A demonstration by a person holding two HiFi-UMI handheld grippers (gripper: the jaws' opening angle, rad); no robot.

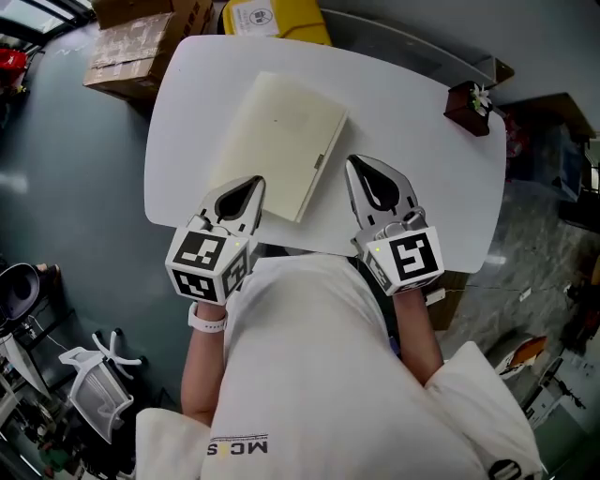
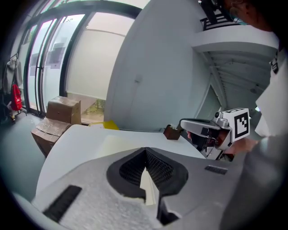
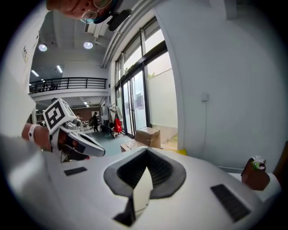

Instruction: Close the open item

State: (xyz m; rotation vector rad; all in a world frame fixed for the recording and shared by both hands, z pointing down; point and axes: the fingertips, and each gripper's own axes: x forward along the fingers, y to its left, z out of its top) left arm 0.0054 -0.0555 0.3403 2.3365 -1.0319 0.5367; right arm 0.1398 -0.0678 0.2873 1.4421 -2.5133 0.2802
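Note:
A flat cream case (image 1: pixel 281 141) lies closed on the round white table (image 1: pixel 412 159), with a small clasp on its right edge. My left gripper (image 1: pixel 255 183) hovers at the case's near left edge, jaws shut and nothing between them. My right gripper (image 1: pixel 353 164) is just right of the clasp side, apart from the case, also shut and empty. In the left gripper view the case (image 2: pixel 119 143) lies past the meeting jaw tips (image 2: pixel 145 150), and the right gripper (image 2: pixel 183 122) shows at the right. The right gripper view shows its own shut tips (image 3: pixel 146 151) and the left gripper (image 3: pixel 99 152) at left.
A small brown pot with a white flower (image 1: pixel 469 105) stands at the table's far right edge. Cardboard boxes (image 1: pixel 141 42) and a yellow object (image 1: pixel 272 19) sit on the floor beyond the table. A white chair (image 1: pixel 94 384) is at lower left.

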